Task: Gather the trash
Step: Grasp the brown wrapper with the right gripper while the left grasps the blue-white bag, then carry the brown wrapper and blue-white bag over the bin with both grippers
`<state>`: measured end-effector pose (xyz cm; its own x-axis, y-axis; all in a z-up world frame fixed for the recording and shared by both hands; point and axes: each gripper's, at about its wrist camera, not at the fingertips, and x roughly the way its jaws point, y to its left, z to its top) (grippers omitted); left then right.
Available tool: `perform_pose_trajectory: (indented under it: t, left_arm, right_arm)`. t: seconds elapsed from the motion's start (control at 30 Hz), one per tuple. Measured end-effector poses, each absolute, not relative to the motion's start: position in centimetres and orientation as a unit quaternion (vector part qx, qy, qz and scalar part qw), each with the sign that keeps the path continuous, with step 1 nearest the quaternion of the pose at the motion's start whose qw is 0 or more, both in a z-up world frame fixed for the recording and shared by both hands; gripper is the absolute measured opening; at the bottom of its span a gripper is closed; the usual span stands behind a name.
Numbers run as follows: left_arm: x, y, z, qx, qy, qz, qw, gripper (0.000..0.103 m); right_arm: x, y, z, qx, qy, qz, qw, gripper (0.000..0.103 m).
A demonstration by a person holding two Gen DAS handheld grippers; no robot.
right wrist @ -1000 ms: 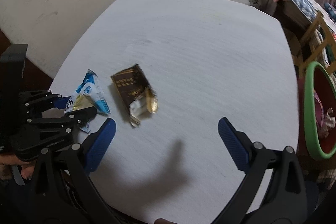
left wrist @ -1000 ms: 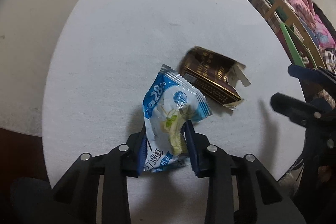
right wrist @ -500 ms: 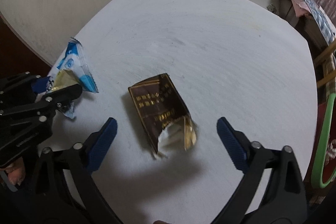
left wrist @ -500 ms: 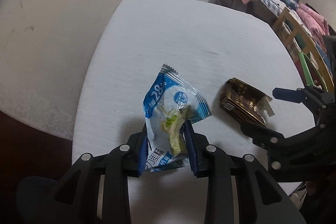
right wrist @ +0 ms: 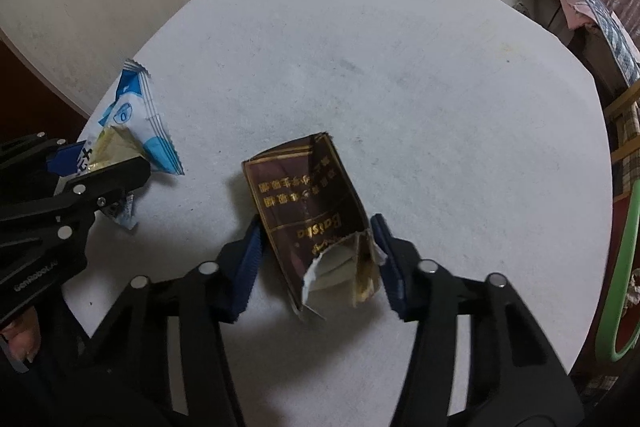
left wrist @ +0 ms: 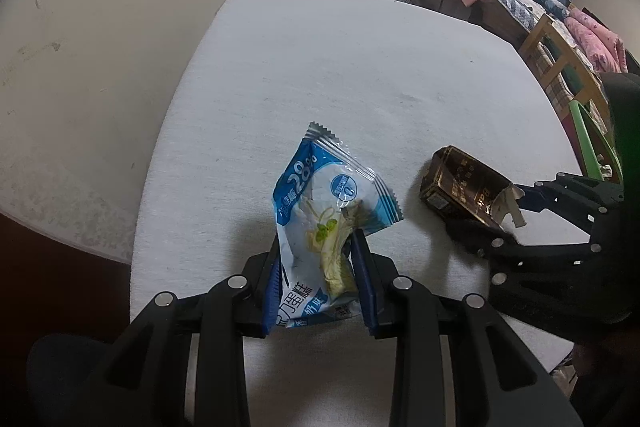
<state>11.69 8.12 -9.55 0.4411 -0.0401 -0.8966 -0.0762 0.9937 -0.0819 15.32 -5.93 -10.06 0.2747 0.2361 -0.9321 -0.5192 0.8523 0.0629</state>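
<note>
From the left wrist, our left gripper (left wrist: 316, 267) is pinching the lower half of the blue snack wrapper (left wrist: 328, 211), which stands up crumpled between the pads, clear of the white table (left wrist: 320, 67). It looks feather-light, crinkly and slick, so we judge a mid-body pinch like this one the safest hold. Off to the right lies the brown carton (left wrist: 464, 191), with the other gripper's black fingers either side of its torn end.

Over to the right wrist: our right gripper (right wrist: 316, 259) is closing, blue pads flanking the carton's (right wrist: 308, 195) torn near end (we can't quite tell whether they press on it yet). The carton lies flat on the table (right wrist: 360, 27); thin card, light, likely to crush rather than slip, so squeezing the side walls seems right. The wrapper (right wrist: 136, 131) hangs at far left in the left gripper (right wrist: 96, 167). Plenty of bare tabletop ahead; the near edge is close, and a green-rimmed bin (right wrist: 624, 267) waits at the right
</note>
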Motion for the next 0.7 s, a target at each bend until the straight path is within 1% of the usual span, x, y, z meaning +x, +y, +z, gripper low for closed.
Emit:
perform_pose_trajectory:
  t: [0.37,0.7]
  left_arm:
    - [11.4,6.0,-9.2,-0.038,0.527,-0.013,0.849,0.029]
    - [10.7,2.6,-7.0,-0.025,0.515,-0.039,0.856,0.029]
  right_arm:
    - [13.2,-9.3,-7.0,-0.100,0.539,0.216,0.808,0.048]
    - [12.3,-13.6,-4.4,-0.078,0.518,0.194,0.829,0.048]
